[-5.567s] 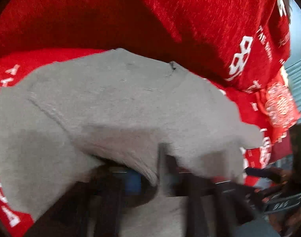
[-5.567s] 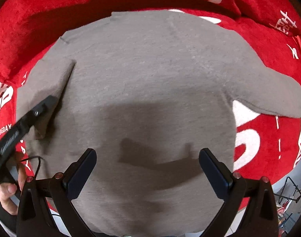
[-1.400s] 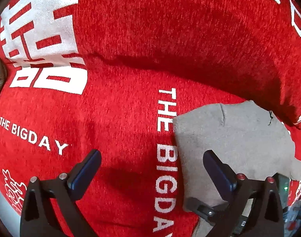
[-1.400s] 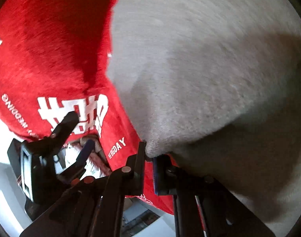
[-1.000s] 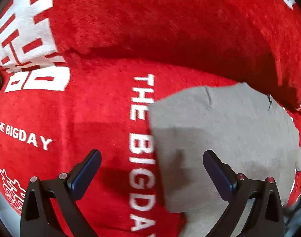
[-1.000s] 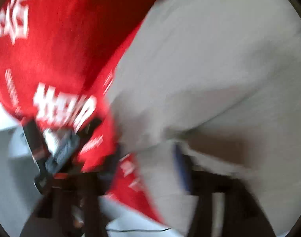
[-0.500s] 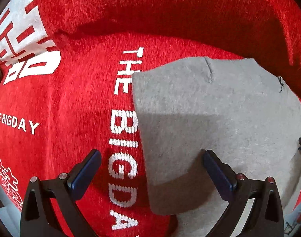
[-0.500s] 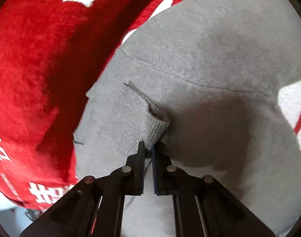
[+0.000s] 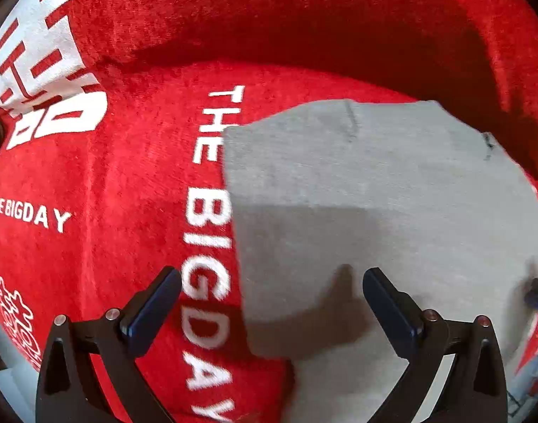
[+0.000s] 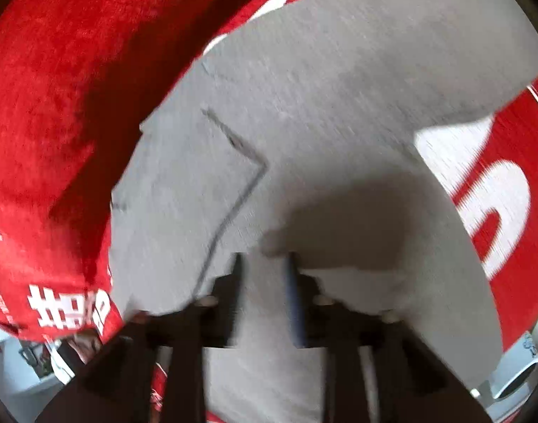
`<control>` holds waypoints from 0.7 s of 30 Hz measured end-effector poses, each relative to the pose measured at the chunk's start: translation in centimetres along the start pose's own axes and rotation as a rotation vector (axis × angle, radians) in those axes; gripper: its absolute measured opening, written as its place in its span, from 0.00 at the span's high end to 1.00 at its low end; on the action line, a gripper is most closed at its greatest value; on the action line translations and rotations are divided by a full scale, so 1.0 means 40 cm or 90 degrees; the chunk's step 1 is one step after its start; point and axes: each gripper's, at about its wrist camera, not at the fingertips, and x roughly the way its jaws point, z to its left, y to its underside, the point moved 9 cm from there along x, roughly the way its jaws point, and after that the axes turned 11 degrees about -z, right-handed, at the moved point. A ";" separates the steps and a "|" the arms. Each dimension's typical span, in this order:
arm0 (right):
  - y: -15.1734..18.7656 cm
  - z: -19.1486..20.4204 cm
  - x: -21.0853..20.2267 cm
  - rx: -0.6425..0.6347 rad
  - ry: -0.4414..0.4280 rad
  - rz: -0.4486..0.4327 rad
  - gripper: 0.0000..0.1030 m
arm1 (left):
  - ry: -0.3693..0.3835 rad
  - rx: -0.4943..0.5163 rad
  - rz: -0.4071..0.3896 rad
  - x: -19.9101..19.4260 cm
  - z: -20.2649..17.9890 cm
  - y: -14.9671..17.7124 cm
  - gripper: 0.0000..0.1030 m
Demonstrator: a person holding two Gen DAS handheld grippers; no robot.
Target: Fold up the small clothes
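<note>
Both sleeves look folded in on the grey top (image 9: 374, 194) (body fold still ahead), left gripper (image 9: 272, 303) spread beside its edge, right gripper (image 10: 263, 282) parting, empty.

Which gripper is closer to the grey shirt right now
Right. The right gripper sits on the grey shirt, fabric between its partly parted fingers. The left gripper hangs open above the shirt's left edge.

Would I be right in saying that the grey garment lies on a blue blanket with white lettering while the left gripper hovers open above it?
Not quite: the blanket is red, not blue, as the left wrist view shows. The rest holds: the grey garment lies on it, and the left gripper hovers open above.
</note>
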 end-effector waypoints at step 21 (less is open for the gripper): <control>0.008 -0.111 -0.156 0.050 -0.208 0.025 0.00 | 0.098 0.081 0.094 -0.091 -0.331 0.092 0.00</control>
